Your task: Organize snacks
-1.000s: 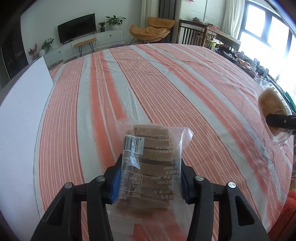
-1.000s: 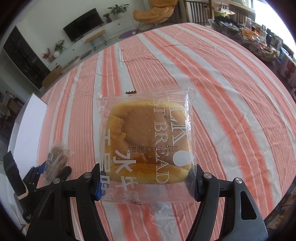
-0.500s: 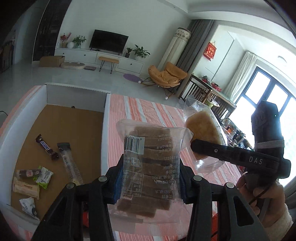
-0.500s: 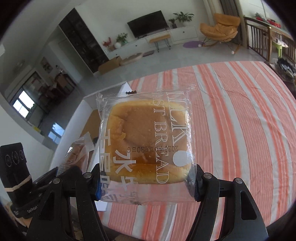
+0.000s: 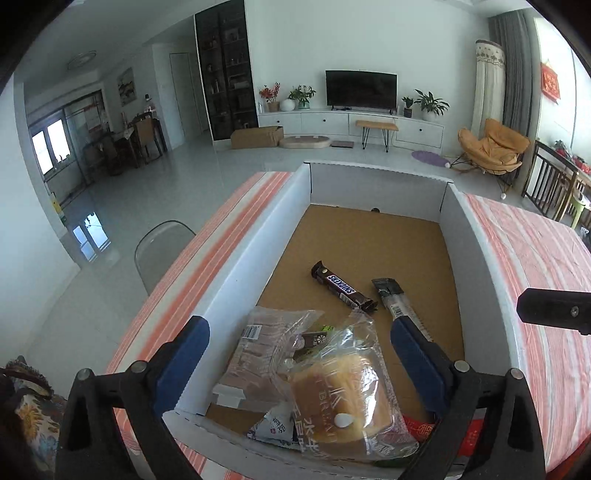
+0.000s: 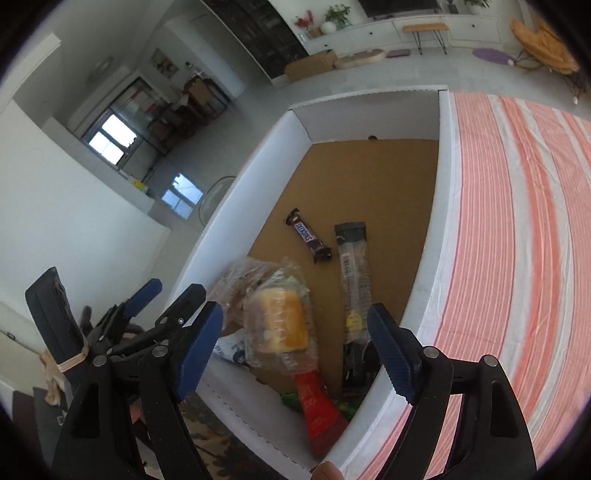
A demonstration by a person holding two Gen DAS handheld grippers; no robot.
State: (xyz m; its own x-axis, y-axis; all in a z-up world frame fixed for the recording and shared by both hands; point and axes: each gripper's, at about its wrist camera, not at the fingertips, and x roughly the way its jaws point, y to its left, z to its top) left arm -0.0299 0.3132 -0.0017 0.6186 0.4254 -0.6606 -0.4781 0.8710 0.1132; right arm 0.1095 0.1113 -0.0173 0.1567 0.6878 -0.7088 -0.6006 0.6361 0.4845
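— What sort of room is it?

— A bright living room with white walls (image 5: pixel 295 33) and a pale glossy tiled floor (image 5: pixel 122 206) that mirrors the windows (image 5: pixel 50 146) at far left.

— And along the far wall?

— A dark television (image 5: pixel 361 88) on a long white cabinet (image 5: pixel 351 123), potted plants (image 5: pixel 430 105) beside it, a small wooden bench (image 5: pixel 376 127) in front. A tall black shelf unit (image 5: pixel 225 70) stands to its left.

— On the right?

— An orange lounge chair (image 5: pixel 493 146), a grey curtain (image 5: pixel 517 66), dark wooden chairs (image 5: pixel 546 184). A cardboard carton (image 5: pixel 256 136) sits on the floor near the shelf.
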